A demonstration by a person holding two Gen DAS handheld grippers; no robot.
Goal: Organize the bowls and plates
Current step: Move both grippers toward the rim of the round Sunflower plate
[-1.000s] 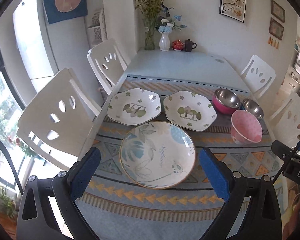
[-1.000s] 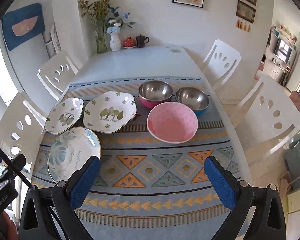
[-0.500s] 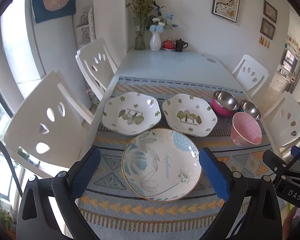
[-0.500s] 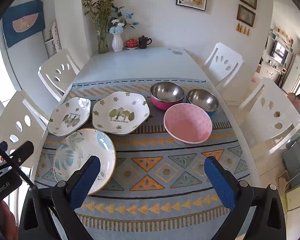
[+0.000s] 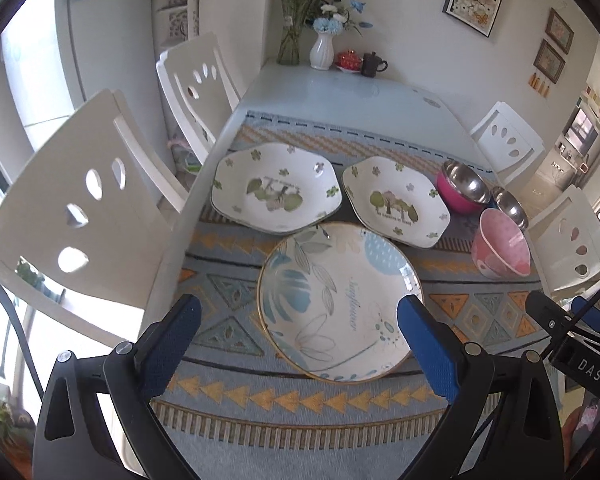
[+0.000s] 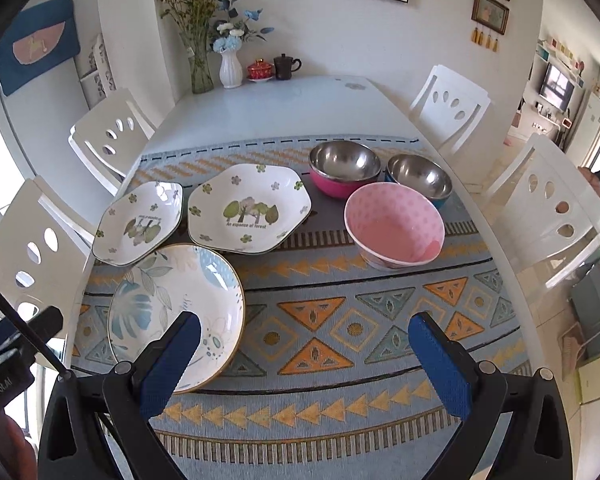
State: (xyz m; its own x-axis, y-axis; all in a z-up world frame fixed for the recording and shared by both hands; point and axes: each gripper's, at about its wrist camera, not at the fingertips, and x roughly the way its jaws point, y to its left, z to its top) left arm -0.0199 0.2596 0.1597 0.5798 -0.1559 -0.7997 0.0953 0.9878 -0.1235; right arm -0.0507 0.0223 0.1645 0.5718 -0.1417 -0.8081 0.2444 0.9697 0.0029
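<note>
A round leaf-patterned plate (image 5: 340, 304) (image 6: 176, 312) lies nearest on the patterned mat. Behind it sit two white hexagonal plates with green prints, one at the left (image 5: 276, 192) (image 6: 140, 224) and one at the right (image 5: 396, 208) (image 6: 250, 208). To the right stand a pink dotted bowl (image 5: 500, 248) (image 6: 396, 224), a steel bowl with a pink outside (image 5: 462, 192) (image 6: 344, 168) and a steel bowl with a blue outside (image 5: 510, 206) (image 6: 420, 178). My left gripper (image 5: 298, 326) hangs open over the near side of the round plate. My right gripper (image 6: 304, 342) hangs open over bare mat.
White chairs (image 5: 100, 208) (image 6: 548, 208) line both sides of the table. At the far end stand a glass vase of flowers (image 6: 198, 64), a white vase (image 6: 230, 68), a red lidded dish (image 6: 259, 70) and a dark mug (image 6: 284, 67). The table edge (image 6: 512, 280) runs close on the right.
Both grippers have moved closer to the dishes and a little lower. The round plate now lies between the left fingers in view. No dish has moved.
</note>
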